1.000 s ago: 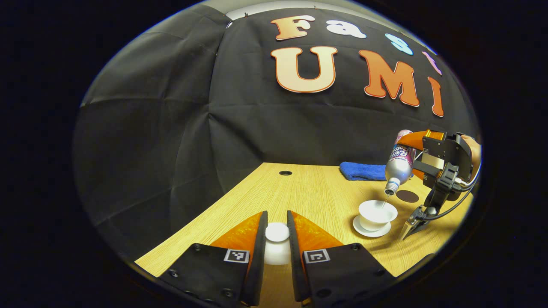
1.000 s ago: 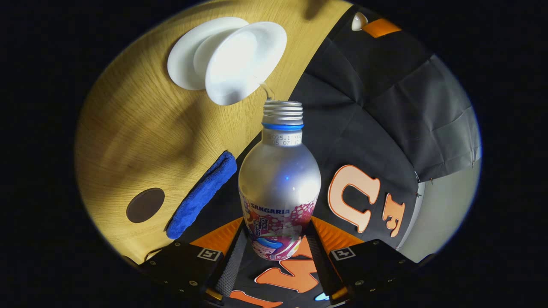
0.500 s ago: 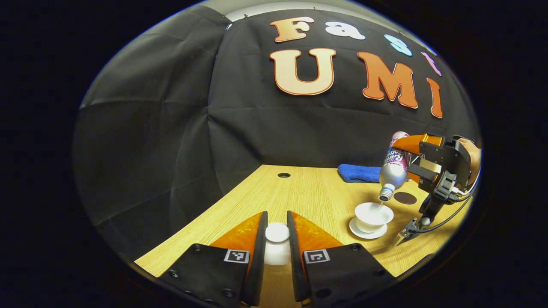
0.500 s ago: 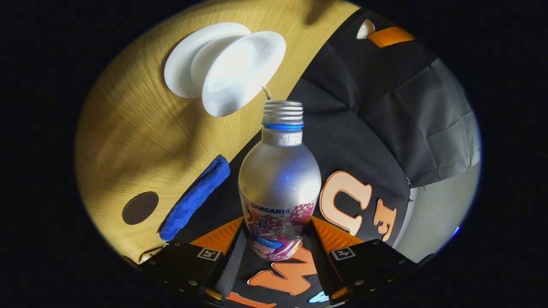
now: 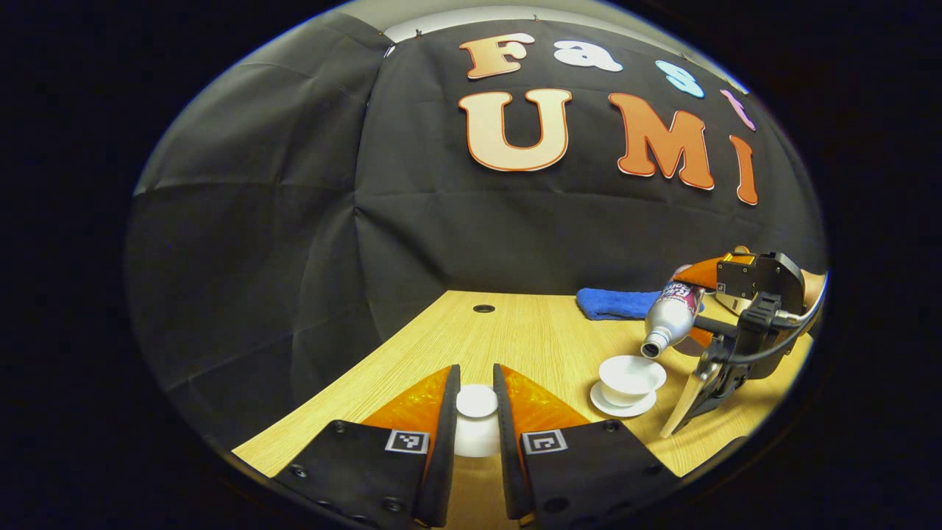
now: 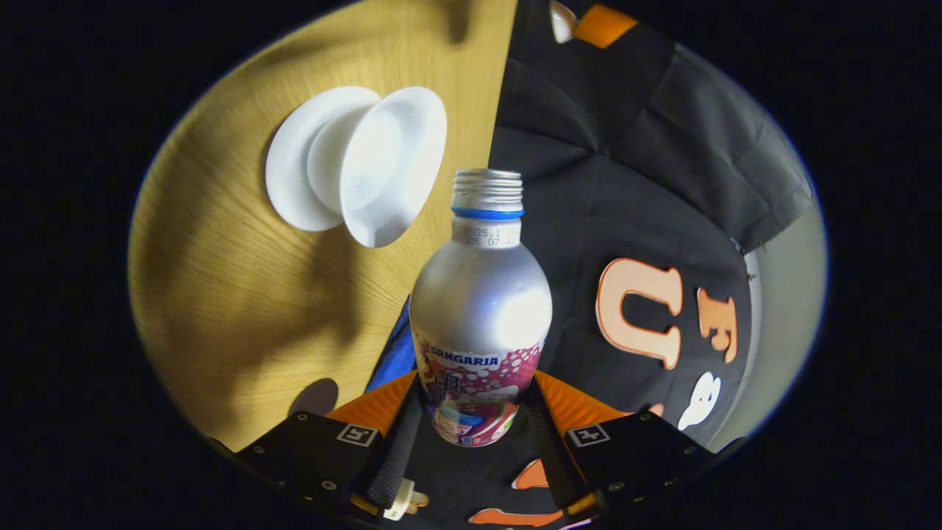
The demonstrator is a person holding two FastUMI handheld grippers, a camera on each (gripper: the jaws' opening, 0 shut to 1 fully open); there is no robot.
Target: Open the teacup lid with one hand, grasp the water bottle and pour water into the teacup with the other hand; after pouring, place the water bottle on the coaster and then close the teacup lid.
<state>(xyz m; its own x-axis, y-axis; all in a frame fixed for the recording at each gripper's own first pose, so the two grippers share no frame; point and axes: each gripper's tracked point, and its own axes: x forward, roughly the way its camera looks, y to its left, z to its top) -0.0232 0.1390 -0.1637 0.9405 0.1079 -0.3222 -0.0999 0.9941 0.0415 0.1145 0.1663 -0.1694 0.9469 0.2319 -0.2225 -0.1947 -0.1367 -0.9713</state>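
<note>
My left gripper [image 5: 476,412] is shut on the white teacup lid [image 5: 476,403], held just above the table's near left part. The white teacup [image 5: 631,375] stands uncovered on its saucer [image 5: 620,404] to the right. My right gripper [image 6: 480,423] is shut on the silver water bottle [image 6: 480,309]; the bottle [image 5: 668,315] is tilted with its mouth close above the cup's rim. No stream shows at the mouth. In the right gripper view the teacup [image 6: 383,165] and its saucer [image 6: 294,177] lie left of the bottle's neck. A dark round coaster [image 6: 315,397] peeks out by that gripper's left finger.
A folded blue cloth [image 5: 614,303] lies at the back of the wooden table [image 5: 530,338], beside a small round hole [image 5: 483,308]. Black cloth walls close in behind and to the left. A hand [image 5: 809,283] holds the right gripper at the far right.
The bottle has tipped back from a steep pour to a shallower tilt and dropped lower; the water stream has stopped. The left gripper holds the lid nearly still.
</note>
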